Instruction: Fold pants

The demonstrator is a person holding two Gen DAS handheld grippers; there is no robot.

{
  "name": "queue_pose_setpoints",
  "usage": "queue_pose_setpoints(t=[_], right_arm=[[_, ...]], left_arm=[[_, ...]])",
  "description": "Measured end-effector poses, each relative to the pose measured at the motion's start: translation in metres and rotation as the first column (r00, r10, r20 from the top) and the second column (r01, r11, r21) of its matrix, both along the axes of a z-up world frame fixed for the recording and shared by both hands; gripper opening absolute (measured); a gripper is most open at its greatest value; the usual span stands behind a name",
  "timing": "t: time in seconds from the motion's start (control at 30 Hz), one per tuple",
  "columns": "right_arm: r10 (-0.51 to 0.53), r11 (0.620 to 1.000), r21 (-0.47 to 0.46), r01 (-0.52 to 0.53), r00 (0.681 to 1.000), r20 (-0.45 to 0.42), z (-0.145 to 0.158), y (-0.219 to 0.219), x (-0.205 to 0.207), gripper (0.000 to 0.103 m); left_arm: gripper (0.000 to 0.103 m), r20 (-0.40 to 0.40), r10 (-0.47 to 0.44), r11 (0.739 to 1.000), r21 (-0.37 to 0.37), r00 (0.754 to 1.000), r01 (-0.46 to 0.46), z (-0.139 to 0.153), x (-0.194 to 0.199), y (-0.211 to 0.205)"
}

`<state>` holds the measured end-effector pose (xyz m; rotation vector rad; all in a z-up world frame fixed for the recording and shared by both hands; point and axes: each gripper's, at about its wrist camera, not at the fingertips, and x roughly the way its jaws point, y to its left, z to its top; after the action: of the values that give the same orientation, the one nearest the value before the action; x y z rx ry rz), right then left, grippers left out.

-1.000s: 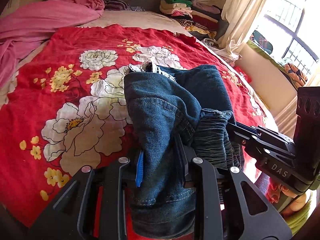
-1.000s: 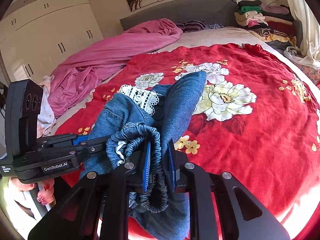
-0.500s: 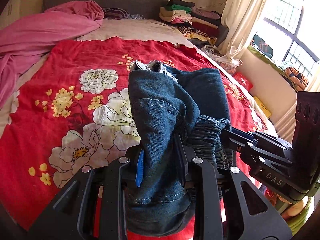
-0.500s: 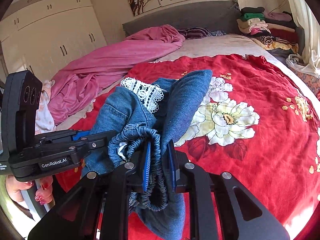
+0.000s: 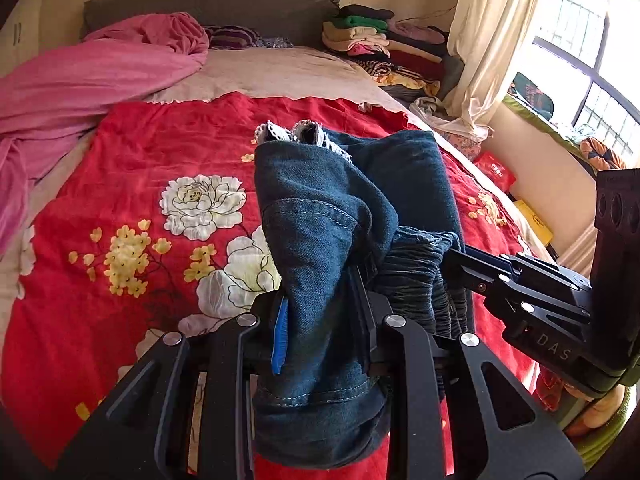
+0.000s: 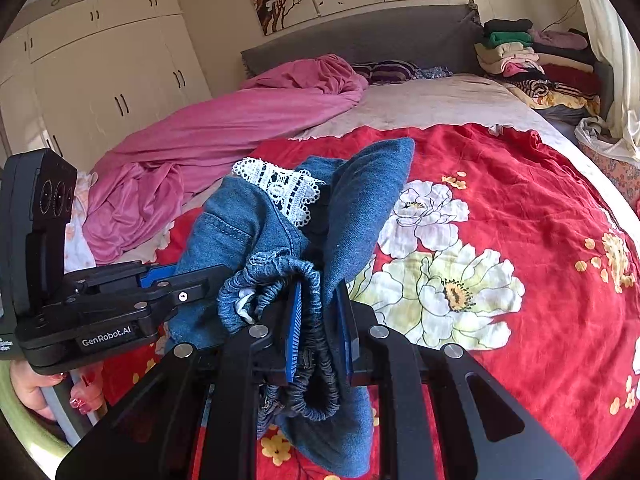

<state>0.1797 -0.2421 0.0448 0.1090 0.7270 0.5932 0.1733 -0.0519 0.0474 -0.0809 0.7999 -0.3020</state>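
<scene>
Both grippers hold the jeans [image 5: 340, 216] up off the bed [image 6: 520, 220], bunched, mid-carry or about to be laid out.

Left gripper [image 5: 320, 320]: fingers nearly closed, pinching a thick wad of denim with a stitched seam; loose fabric hangs below the fingers at 6 o'clock. Blue pad visible on the left finger.

Right gripper [image 6: 320, 316]: fingers nearly closed on the gathered elastic waistband [image 6: 280, 276], with denim squeezed between the blue pads. In the left wrist view it enters from 3 o'clock [image 5: 452, 260], gripping the waistband just beside the left gripper's hold.

Why held so: both grips sit close together at the waist end, probably so the legs can drop and the jeans can be shaken or spread flat. A white lace trim [image 6: 280, 188] sticks out at 12 o'clock of the bundle, likely a hem or cuff, so the jeans look folded over on themselves, not yet neatly.

Red flowered blanket [image 5: 140, 240] below looks like the laying surface. Pink sheet [image 6: 240, 120] lies crumpled at 10 o'clock, a stack of folded clothes [image 6: 520, 52] at 1 o'clock by the headboard.

Judgement: fold barely started; the bundle needs spreading first. Risk: the thick wad slips from one grip when the grippers pull apart.
</scene>
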Motion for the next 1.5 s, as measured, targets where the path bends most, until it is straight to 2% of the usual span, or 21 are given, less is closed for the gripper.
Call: queue_pose_setpoints(t=[0.37,0.5,0.73,0.87,0.93,1.07,1.17,1.4,1.5], right_arm=[[-0.026,0.999,-0.038,0.025,1.0,-0.012,-0.011,0.008,0.048,0.015],[-0.049,0.997,-0.068,0.046,0.998,-0.043,-0.031,0.009,0.066,0.015],[-0.132,0.989,-0.092,0.12,0.982,-0.139,-0.074,-0.01,0.078,0.015],[-0.173,0.983,-0.097,0.156,0.964,-0.201,-0.094,-0.021,0.08,0.021],[-0.195,0.978,-0.119,0.173,0.959,-0.207,-0.1,-0.023,0.079,0.031],[-0.217,0.971,-0.143,0.19,0.954,-0.207,-0.103,-0.024,0.076,0.035],[-0.229,0.963,-0.184,0.196,0.956,-0.183,-0.101,-0.023,0.071,0.039],[-0.259,0.954,-0.202,0.222,0.949,-0.179,-0.099,-0.031,0.059,0.05],[-0.272,0.95,-0.207,0.235,0.946,-0.175,-0.096,-0.034,0.053,0.054]], left_arm=[[0.018,-0.012,0.016,1.0,0.01,1.0,-0.016,-0.016,0.048,-0.004],[0.018,-0.01,0.027,0.999,0.024,1.0,-0.026,-0.03,0.06,-0.004],[0.019,-0.067,0.081,0.996,0.046,0.994,-0.078,-0.063,0.068,0.01],[0.029,-0.084,0.105,0.994,0.052,0.991,-0.101,-0.074,0.065,0.017],[0.035,-0.091,0.11,0.992,0.065,0.99,-0.104,-0.077,0.063,0.017],[0.046,-0.098,0.129,0.991,0.057,0.987,-0.124,-0.081,0.059,0.022],[0.051,-0.105,0.138,0.99,0.052,0.985,-0.133,-0.081,0.054,0.025],[0.061,-0.1,0.146,0.989,0.04,0.984,-0.143,-0.075,0.043,0.029],[0.062,-0.096,0.149,0.989,0.037,0.984,-0.146,-0.072,0.038,0.031]])
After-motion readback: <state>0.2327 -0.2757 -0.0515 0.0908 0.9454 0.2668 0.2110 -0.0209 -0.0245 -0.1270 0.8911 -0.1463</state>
